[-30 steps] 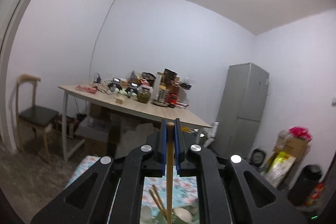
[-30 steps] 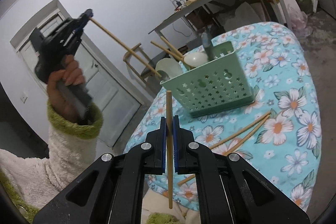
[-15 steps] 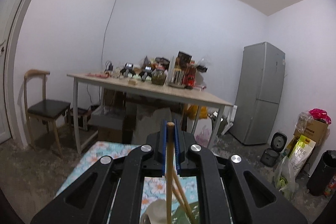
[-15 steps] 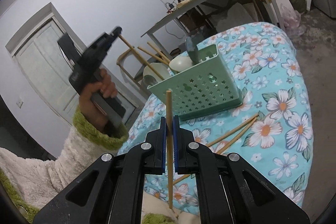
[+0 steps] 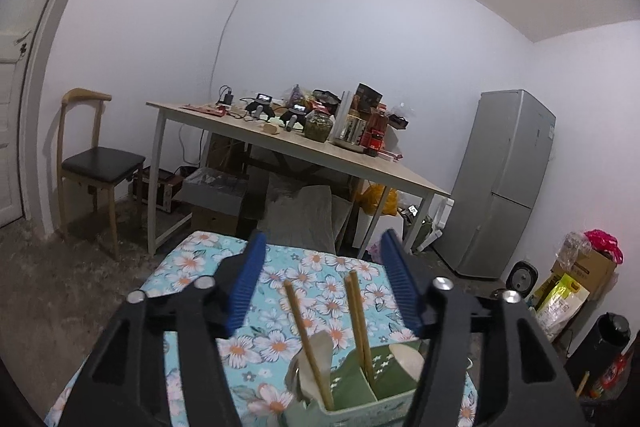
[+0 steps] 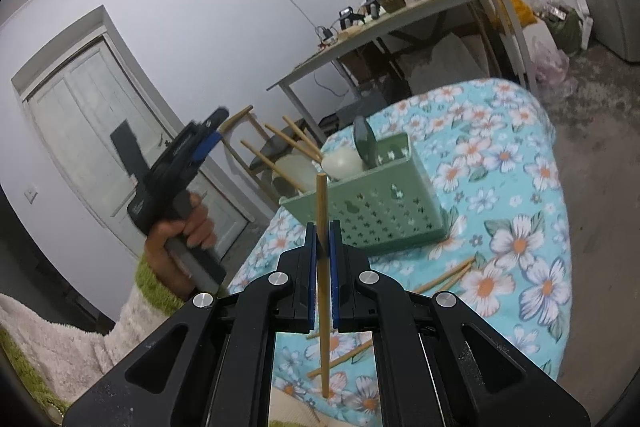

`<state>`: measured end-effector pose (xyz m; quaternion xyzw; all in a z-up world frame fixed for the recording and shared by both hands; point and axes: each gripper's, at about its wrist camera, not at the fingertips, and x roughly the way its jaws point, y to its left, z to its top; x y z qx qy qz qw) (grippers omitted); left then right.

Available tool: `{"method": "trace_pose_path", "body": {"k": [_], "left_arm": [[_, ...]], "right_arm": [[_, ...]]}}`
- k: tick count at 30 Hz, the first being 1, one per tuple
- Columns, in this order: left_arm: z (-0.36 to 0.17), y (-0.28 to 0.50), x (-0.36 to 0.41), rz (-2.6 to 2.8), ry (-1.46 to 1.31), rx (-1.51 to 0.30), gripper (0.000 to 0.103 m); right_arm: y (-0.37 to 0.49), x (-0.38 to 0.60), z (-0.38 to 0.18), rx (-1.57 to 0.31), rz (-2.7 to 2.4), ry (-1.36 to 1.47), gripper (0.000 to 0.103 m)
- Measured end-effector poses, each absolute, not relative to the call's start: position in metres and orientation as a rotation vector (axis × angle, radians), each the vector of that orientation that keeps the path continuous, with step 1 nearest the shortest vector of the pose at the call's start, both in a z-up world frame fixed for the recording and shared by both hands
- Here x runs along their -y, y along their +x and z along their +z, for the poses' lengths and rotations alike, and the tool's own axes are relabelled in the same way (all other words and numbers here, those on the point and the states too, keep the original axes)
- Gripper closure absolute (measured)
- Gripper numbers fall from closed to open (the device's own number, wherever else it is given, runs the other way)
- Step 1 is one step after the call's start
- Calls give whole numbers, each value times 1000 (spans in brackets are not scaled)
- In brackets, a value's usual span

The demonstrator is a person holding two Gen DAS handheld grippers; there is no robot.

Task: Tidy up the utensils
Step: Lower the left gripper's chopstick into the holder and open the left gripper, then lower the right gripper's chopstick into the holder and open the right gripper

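My left gripper [image 5: 324,239] hangs over the green caddy [image 5: 360,391] with its jaws opening and nothing pressed between the blue pads [image 5: 248,283]. Below them one chopstick [image 5: 306,339] and a pair [image 5: 358,319] stand in the caddy beside a white spoon [image 5: 404,359]. My right gripper [image 6: 323,227] is shut on an upright chopstick [image 6: 322,203], just in front of the caddy [image 6: 380,211]. A hand holds the left gripper [image 6: 188,155] to the caddy's left. Loose chopsticks [image 6: 444,277] lie on the floral cloth [image 6: 520,187].
Behind the cloth-covered surface stands a cluttered wooden table [image 5: 280,143] with boxes under it. A chair [image 5: 96,163] is at the left by the door [image 6: 120,155], and a grey fridge [image 5: 504,187] at the right. Bags and a box [image 5: 580,279] sit on the floor.
My left gripper sank toward the caddy and opened, letting go of its chopstick, which now stands in the caddy. My right gripper keeps its chopstick and has shifted slightly.
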<state>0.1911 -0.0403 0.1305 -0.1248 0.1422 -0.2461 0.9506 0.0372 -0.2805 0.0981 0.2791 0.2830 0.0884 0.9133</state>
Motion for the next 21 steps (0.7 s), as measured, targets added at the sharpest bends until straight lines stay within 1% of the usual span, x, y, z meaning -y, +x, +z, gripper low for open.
{"method": "trace_pose_path", "body": {"k": [5,9,14,21], "left_arm": [[128,171,19,-494,-273,-317,27],[118,154,10,-498,-249,-351,21],[97,135,-4,-482,-232,-401,17],[68,125,-22,-449,-225,-490,17]], "right_arm": [[45,283,125,-524,152,498,99],[56,289,152,-457,155,463,99],[79,284,184,-365,195,416,99],[124,262,213,-275,254,330,99]]}}
